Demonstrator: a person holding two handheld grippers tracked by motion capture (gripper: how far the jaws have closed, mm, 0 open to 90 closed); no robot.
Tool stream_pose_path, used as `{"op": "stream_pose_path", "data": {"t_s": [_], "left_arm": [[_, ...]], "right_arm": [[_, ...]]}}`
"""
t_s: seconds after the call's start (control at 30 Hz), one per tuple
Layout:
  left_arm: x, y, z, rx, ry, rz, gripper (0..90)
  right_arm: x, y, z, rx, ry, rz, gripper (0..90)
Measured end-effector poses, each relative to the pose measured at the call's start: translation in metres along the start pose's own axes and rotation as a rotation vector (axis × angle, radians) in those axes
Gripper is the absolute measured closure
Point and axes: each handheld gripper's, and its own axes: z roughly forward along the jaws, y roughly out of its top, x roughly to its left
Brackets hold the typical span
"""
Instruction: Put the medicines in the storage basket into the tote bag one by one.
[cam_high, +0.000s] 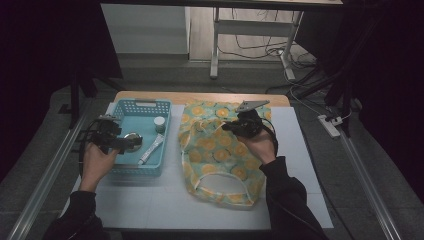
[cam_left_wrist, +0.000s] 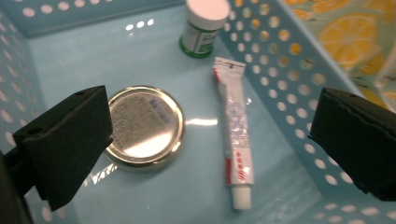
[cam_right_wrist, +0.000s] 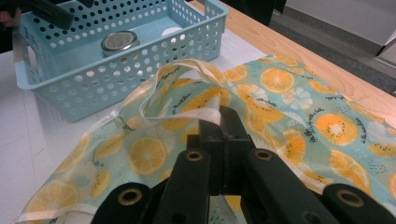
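Contents of pale blue perforated plastic basket (cam_high: 131, 168), at the table's (cam_high: 165, 200) left: one round gold-rimmed metal jar lid (cam_left_wrist: 144, 127) lying flat; one white squeeze tube with red lettering (cam_left_wrist: 236, 149) beside it, nearer the cloth-side wall; one small white-capped bottle with green label (cam_left_wrist: 201, 28) upright at the far end. Left gripper (cam_high: 120, 142) sits over the basket, fingers (cam_left_wrist: 65, 140) spread wide, the lid just inside one, the tube between both, nothing held. Teal fabric bag printed with orange slices (cam_high: 220, 155) lies flat right of the basket. Right gripper (cam_high: 235, 126) rests on it, fingers (cam_right_wrist: 223, 130) closed on its cream handle strap (cam_right_wrist: 205, 114).
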Motion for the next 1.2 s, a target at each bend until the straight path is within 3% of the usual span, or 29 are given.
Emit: {"op": "stream_pose_path", "data": {"t_s": [0.1,0.33,0.6,1.2], "left_arm": [[0.008,0.004,0.005,0.022,-0.023,-0.048,1.5],[0.014,0.013,0.013,0.020,-0.010,0.007,0.7],[0.017,0.020,0.039,0.120,0.021,0.052,0.2],[0.027,0.022,0.073,0.306,0.043,0.053,0.0]], "right_arm": [[0.000,0.000,0.000,0.000,0.001,-0.001,89.9],[0.000,0.000,0.001,0.001,0.005,-0.004,89.9],[0.000,0.000,0.001,0.000,0.008,-0.005,89.9],[0.000,0.000,0.000,-0.001,0.012,-0.010,89.8]]}}
